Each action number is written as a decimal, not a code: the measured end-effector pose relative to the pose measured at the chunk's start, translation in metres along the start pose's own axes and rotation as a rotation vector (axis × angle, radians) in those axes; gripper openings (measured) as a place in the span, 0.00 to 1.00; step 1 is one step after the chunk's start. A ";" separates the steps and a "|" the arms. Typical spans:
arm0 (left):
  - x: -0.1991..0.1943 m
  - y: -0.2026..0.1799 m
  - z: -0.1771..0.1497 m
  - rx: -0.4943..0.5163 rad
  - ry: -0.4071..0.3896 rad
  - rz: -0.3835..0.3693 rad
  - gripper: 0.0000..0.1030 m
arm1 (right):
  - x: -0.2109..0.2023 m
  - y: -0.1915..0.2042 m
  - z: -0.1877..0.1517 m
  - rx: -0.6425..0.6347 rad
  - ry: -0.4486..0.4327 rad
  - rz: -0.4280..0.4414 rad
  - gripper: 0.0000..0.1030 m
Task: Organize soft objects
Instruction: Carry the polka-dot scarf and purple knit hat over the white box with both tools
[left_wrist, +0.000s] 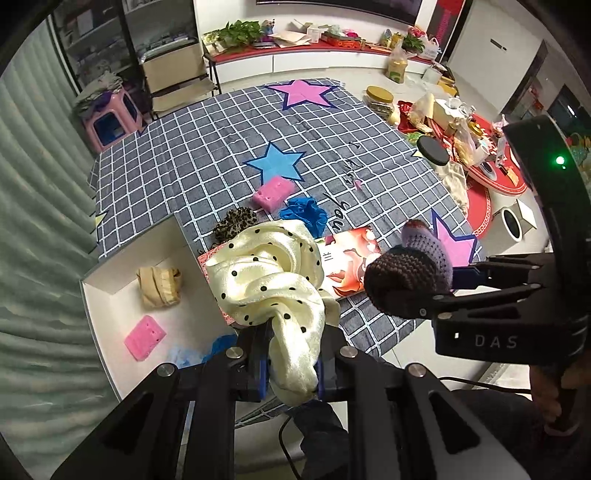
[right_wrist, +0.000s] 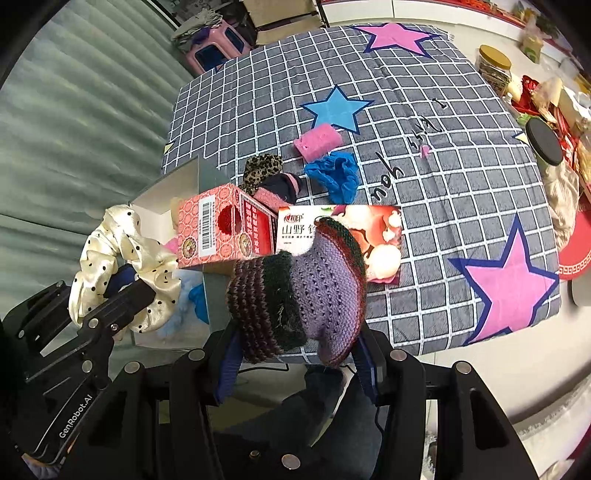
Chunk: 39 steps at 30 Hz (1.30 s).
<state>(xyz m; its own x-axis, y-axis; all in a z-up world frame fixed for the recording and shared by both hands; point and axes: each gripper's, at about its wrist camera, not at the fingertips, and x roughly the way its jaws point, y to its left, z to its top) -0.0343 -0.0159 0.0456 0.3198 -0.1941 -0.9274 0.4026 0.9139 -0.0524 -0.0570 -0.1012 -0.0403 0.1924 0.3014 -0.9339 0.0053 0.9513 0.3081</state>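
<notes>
My left tool (left_wrist: 291, 363) was clenched on a cream polka-dot scrunchie (left_wrist: 273, 280), its blue pads pinching one end while the rest of the satin loop bunched up in front of them. In the right wrist view the same scrunchie (right_wrist: 122, 266) hung off the left tool (right_wrist: 110, 295) just beside the white box (right_wrist: 162, 192). My right tool (right_wrist: 295, 354) was grasping a knitted hat (right_wrist: 295, 291) of purple, dark green and brown stripes, the fabric bulging between the two fingers. From the left wrist view that hat (left_wrist: 406, 273) sat at the tip of the right tool (left_wrist: 443, 291), raised over the near edge of the bed.

The white box (left_wrist: 110, 273) lay open at the left, just beside the bed. Inside it were a beige scrunchie (left_wrist: 159, 288), a pink sponge (left_wrist: 144, 338) and something blue (left_wrist: 218, 347) half hidden behind my tool. On the checked bedspread (left_wrist: 207, 155) with its stars lay a second pink sponge (left_wrist: 273, 192), a blue scrunchie (left_wrist: 304, 214) just beside it, and a leopard-print scrunchie (left_wrist: 236, 221) nearer the box. A red carton (right_wrist: 225, 229) stood between the box and a flat printed packet (right_wrist: 369, 229); the hat overlapped the packet in view.
</notes>
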 end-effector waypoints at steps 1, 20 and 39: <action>-0.001 0.000 -0.001 0.001 -0.002 0.001 0.19 | 0.000 0.000 -0.001 0.002 0.001 0.002 0.52; -0.008 -0.007 -0.006 0.002 -0.012 -0.008 0.19 | -0.006 -0.005 -0.012 0.024 -0.013 -0.010 0.52; -0.007 0.007 -0.013 -0.036 -0.012 -0.007 0.19 | -0.003 -0.001 -0.012 -0.002 0.002 -0.016 0.52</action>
<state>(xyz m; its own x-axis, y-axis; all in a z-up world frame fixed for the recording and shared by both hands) -0.0448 -0.0039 0.0470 0.3273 -0.2050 -0.9224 0.3739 0.9246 -0.0728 -0.0690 -0.1023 -0.0398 0.1900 0.2866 -0.9390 0.0066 0.9560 0.2931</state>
